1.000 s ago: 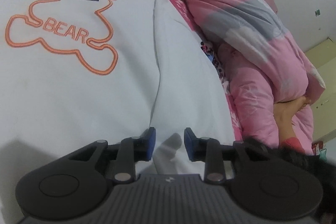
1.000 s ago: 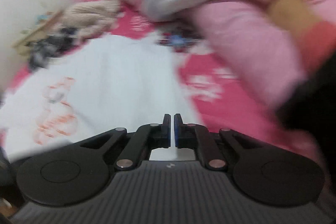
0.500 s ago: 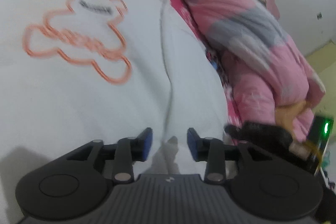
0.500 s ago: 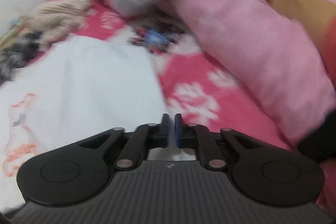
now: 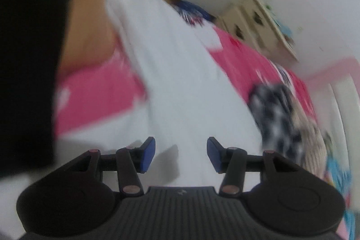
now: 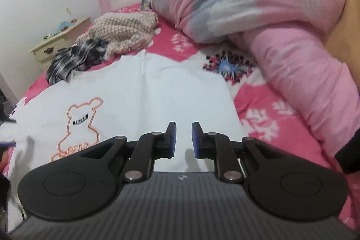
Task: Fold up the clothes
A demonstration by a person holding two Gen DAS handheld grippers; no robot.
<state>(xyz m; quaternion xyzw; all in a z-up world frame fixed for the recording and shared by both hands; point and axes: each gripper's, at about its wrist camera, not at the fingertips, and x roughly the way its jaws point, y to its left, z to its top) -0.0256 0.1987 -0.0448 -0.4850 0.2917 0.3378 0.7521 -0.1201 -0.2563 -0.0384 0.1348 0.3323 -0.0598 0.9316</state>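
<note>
A white T-shirt [image 6: 157, 93] with an orange bear outline [image 6: 81, 127] lies spread flat on the pink floral bed sheet [image 6: 270, 109]. My right gripper [image 6: 183, 138] hovers over the shirt's near edge, its jaws a little apart with nothing between them. The left wrist view is blurred by motion. There my left gripper [image 5: 181, 154] hangs above the white T-shirt [image 5: 180, 82], its jaws opening and holding nothing.
A bunched pink-and-grey duvet [image 6: 281, 26] fills the right of the bed. A beige knit garment [image 6: 126, 33] and a dark plaid garment [image 6: 74, 57] lie beyond the shirt. A cream nightstand [image 6: 58, 39] stands left of the bed. A person's black sleeve [image 5: 27, 60] crosses the left wrist view.
The left wrist view has swung round and blurred; the bear print has left it and the left jaws stand wider. The right jaws have parted from shut to a small gap.
</note>
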